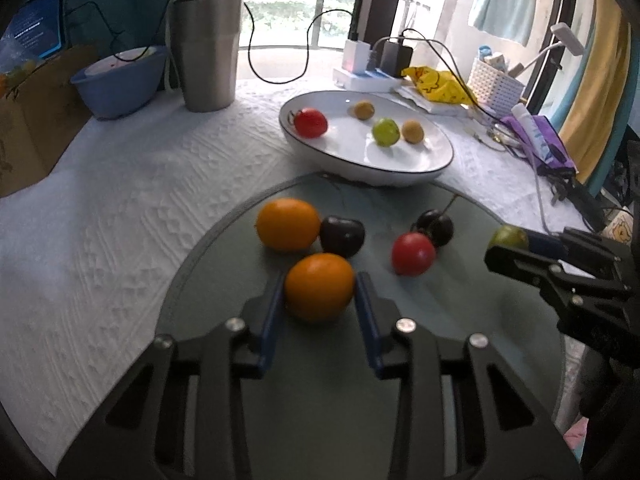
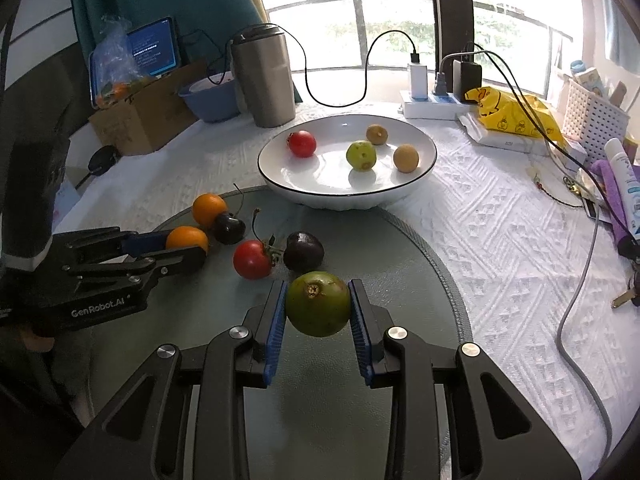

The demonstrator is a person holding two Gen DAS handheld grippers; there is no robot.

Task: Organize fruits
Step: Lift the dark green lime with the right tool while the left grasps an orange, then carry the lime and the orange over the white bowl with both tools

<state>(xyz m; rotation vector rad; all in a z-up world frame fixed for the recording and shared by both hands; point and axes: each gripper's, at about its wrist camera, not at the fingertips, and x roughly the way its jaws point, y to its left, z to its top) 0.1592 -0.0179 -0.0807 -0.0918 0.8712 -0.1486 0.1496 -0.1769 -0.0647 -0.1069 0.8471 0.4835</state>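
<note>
The work surface is a table covered by a white embossed cloth (image 2: 500, 240). A round grey mat (image 2: 400, 248) lies at the near centre, and a white bowl (image 2: 424, 136) sits at its far edge.

The bowl already holds a red tomato (image 2: 302, 144), a light green fruit (image 2: 361, 155) and two small brown fruits. On the mat remain an orange (image 1: 288, 224), a second orange (image 1: 319, 286), two dark cherries and a red tomato (image 1: 413, 254).

**Left gripper** (image 1: 320, 292): the blue pads are closed against the left and right flanks of the nearer orange, which sits between the fingertips and appears to rest on the mat. The grip looks complete but not yet lifted.

**Right gripper** (image 2: 318, 304): the pads are clamped on a dark green fruit (image 2: 318, 304), held across its middle at the fingertips. It appears to hang just clear of the mat.

**Procedure for the step in hand (judgement):**
1. Confirm the orange is seated centrally on the left pads before lifting; round fruit is likely to roll out of an off-centre grip.
2. Lift straight up. The nearest dark cherry (image 1: 342, 236) lies just beyond the orange and may be knocked.
3. Carry each fruit over the near rim of the bowl and lower it into a bare patch.
4. Move the grippers one at a time, as they work close together.
</note>
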